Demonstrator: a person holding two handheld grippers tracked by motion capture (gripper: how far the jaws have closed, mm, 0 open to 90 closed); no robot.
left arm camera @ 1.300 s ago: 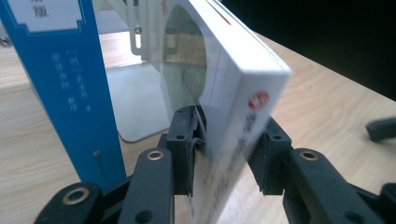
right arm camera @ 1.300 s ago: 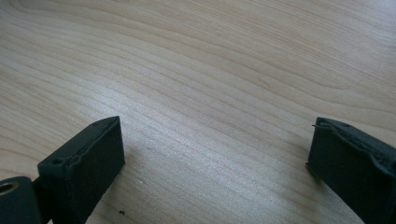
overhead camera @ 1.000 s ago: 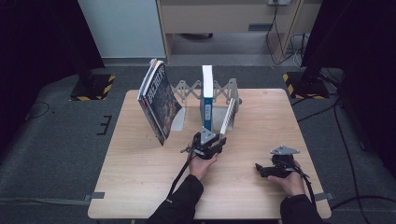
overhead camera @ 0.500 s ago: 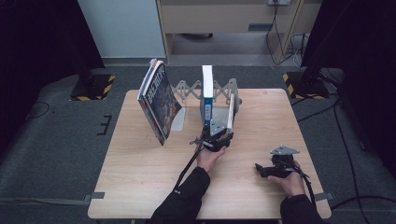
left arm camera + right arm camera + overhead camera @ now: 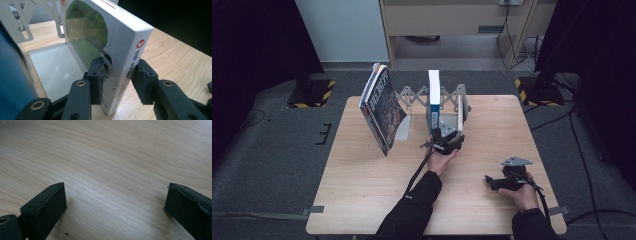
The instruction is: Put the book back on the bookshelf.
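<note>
From above, my left gripper (image 5: 447,139) sits at the near end of the metal book rack (image 5: 452,95) at the far middle of the table (image 5: 362,200). Its jaws straddle the lower spine of a white book (image 5: 459,116) that stands upright in the rack, just right of a blue-spined book (image 5: 433,97). A stack of magazines (image 5: 382,107) leans at the rack's left end, well apart from my hands. My right gripper (image 5: 504,180) rests low over the table's near right part, away from the rack.

In the left gripper view, the white book (image 5: 125,50) stands between my 2 pads (image 5: 96,75). The left pad lies against the cover; the right pad stands just off the spine with a sliver of a gap. My jaws have just been opening, so I am letting go rather than pinching. The blue book (image 5: 12,75) blurs past at the left, and the rack's white base plate (image 5: 55,67) lies behind.

In the right gripper view, my right gripper (image 5: 115,202) has its jaws spread wide over bare wood (image 5: 112,157), with nothing between them.
</note>
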